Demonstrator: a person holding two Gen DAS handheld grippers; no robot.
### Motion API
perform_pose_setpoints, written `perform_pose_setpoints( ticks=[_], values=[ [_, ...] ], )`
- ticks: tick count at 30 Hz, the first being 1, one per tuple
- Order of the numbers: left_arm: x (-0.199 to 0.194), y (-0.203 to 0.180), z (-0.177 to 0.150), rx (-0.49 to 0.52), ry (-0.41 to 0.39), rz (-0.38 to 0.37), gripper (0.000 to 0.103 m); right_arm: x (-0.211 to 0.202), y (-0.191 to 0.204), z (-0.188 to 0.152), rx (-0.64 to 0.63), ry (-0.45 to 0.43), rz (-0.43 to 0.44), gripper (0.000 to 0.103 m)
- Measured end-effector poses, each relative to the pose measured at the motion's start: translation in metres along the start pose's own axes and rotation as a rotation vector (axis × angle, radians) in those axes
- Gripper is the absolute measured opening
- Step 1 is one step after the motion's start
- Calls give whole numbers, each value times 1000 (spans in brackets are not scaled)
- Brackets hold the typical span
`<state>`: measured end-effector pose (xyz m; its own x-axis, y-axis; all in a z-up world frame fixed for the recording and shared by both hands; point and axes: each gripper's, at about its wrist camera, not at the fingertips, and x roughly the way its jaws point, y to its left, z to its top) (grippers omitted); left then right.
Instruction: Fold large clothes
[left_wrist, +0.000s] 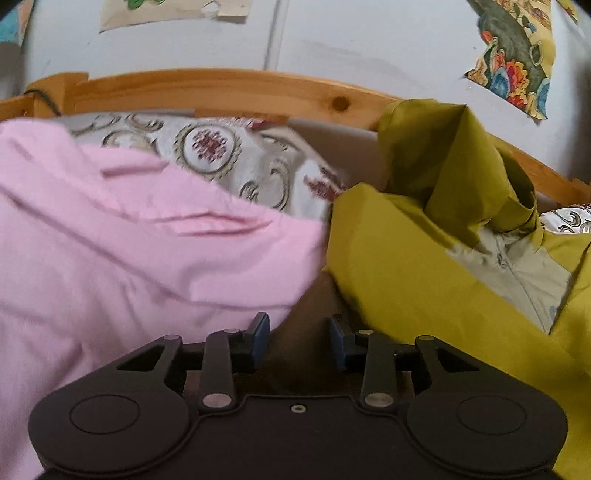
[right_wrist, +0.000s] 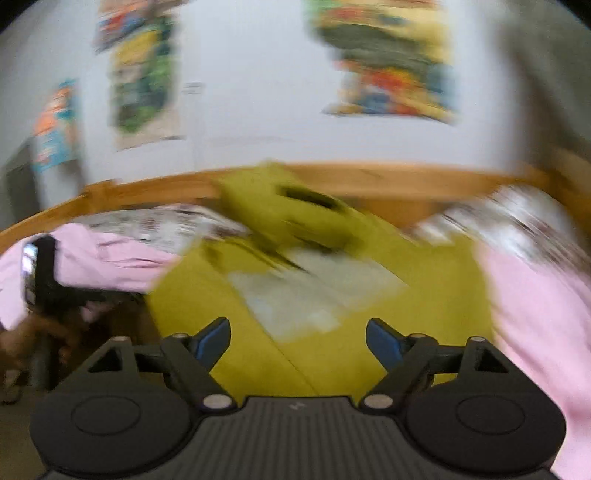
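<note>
An olive-yellow jacket (left_wrist: 417, 243) with a pale grey lining lies on the bed at the right of the left wrist view. A pink garment (left_wrist: 110, 236) lies to its left. My left gripper (left_wrist: 299, 336) is open and empty, low over the gap between the two clothes. In the blurred right wrist view the jacket (right_wrist: 369, 295) fills the middle. My right gripper (right_wrist: 299, 339) is wide open and empty just above it. Pink cloth (right_wrist: 535, 314) lies at the right and more at the left (right_wrist: 110, 258).
A wooden bed frame (left_wrist: 221, 88) runs along the far side under a white wall with coloured posters (left_wrist: 517, 55). A patterned white bedcover (left_wrist: 229, 155) shows behind the clothes. The other gripper and the person's hand (right_wrist: 40, 295) show at the left of the right wrist view.
</note>
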<state>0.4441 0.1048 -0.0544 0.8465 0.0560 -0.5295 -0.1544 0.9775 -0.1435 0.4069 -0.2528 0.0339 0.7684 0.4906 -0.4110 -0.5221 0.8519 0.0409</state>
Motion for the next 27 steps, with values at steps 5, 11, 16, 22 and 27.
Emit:
perform_pose_setpoints(
  ticks=[5, 11, 16, 22, 27],
  values=[
    [0, 7, -6, 2, 8, -15, 29, 109, 54, 43, -199, 47, 182, 67],
    [1, 12, -5, 9, 13, -43, 2, 221, 107, 66, -246, 151, 228, 43],
    [-4, 16, -3, -35, -24, -29, 0, 239, 106, 68, -196, 126, 183, 0],
    [-2, 6, -5, 47, -14, -18, 1, 230, 85, 59, -181, 118, 128, 0],
    [-11, 11, -4, -9, -11, -43, 20, 186, 71, 57, -205, 28, 148, 54]
  ],
)
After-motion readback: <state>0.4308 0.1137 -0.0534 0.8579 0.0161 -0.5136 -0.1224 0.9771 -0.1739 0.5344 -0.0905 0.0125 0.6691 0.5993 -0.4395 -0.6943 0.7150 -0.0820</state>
